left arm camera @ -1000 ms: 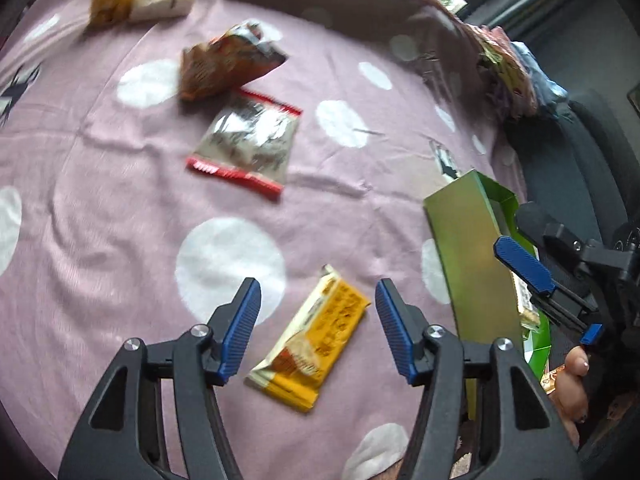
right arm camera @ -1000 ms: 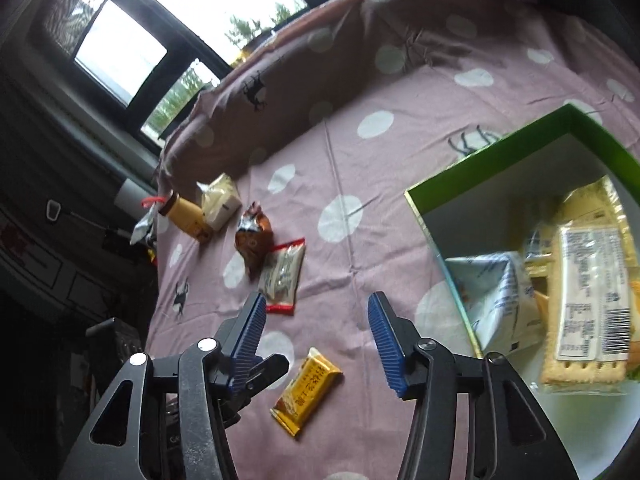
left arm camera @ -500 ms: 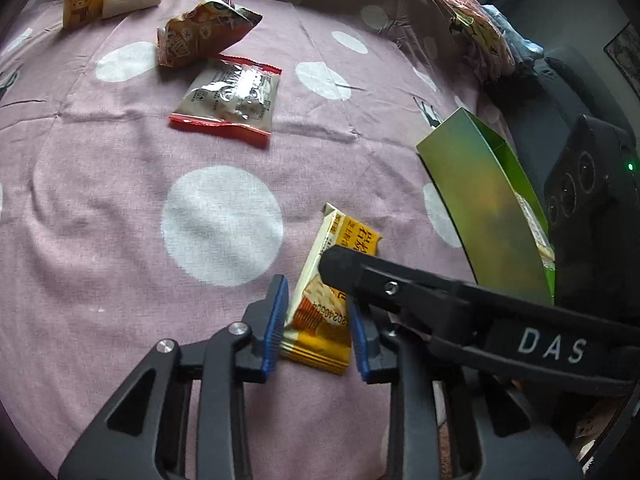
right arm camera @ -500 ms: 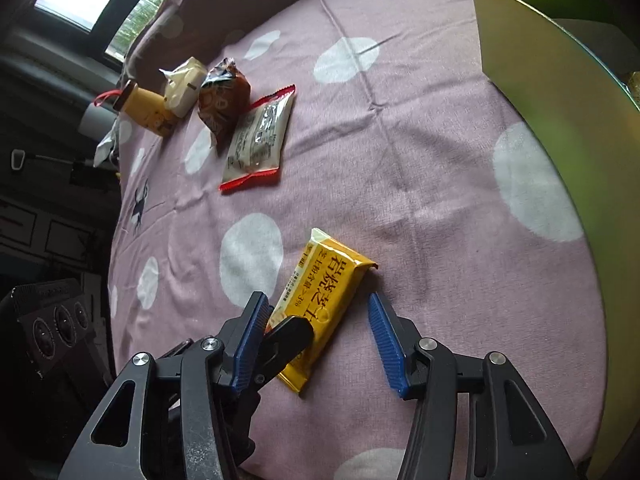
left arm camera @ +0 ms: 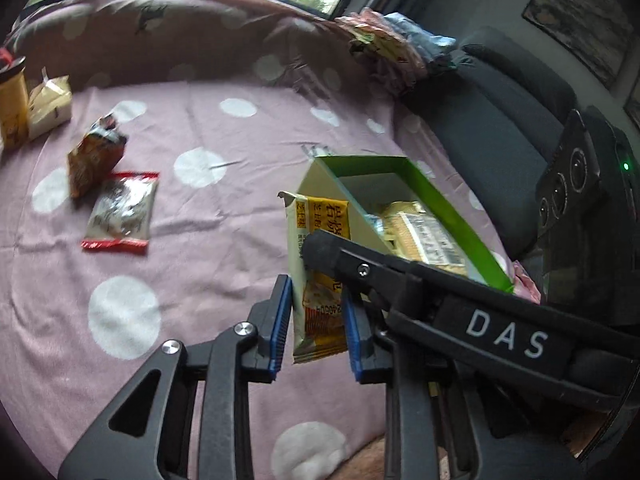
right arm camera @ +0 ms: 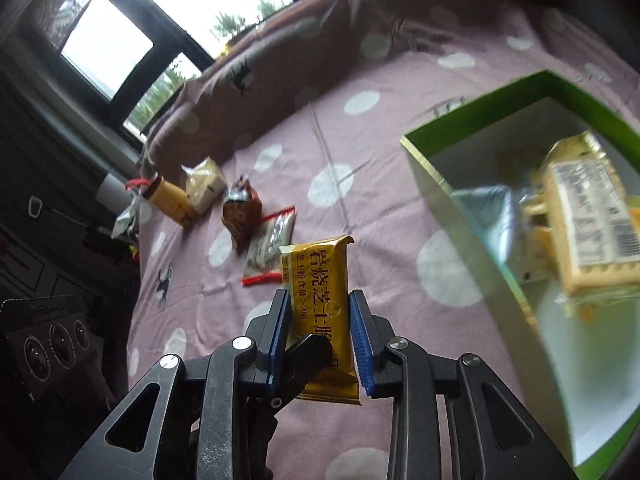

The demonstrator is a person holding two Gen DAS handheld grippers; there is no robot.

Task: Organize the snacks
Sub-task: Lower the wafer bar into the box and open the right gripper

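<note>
A yellow snack packet hangs upright above the pink dotted cloth, off the surface. My left gripper is shut on its lower part. My right gripper comes from the other side, and its jaws are closing with the blue pads against the packet's two long edges. One black finger of the right gripper crosses in front of the packet in the left wrist view. The open green box stands just beyond, with several snack packets inside.
On the cloth to the left lie a clear red-edged packet, a brown bag, a white packet and a yellow bottle. A dark seat borders the right side, and a pile of packets sits at the far edge.
The yellow packet lay flat on the cloth. My left gripper shut on it and lifted it toward the green box. The right gripper moved in and narrowed around it.
</note>
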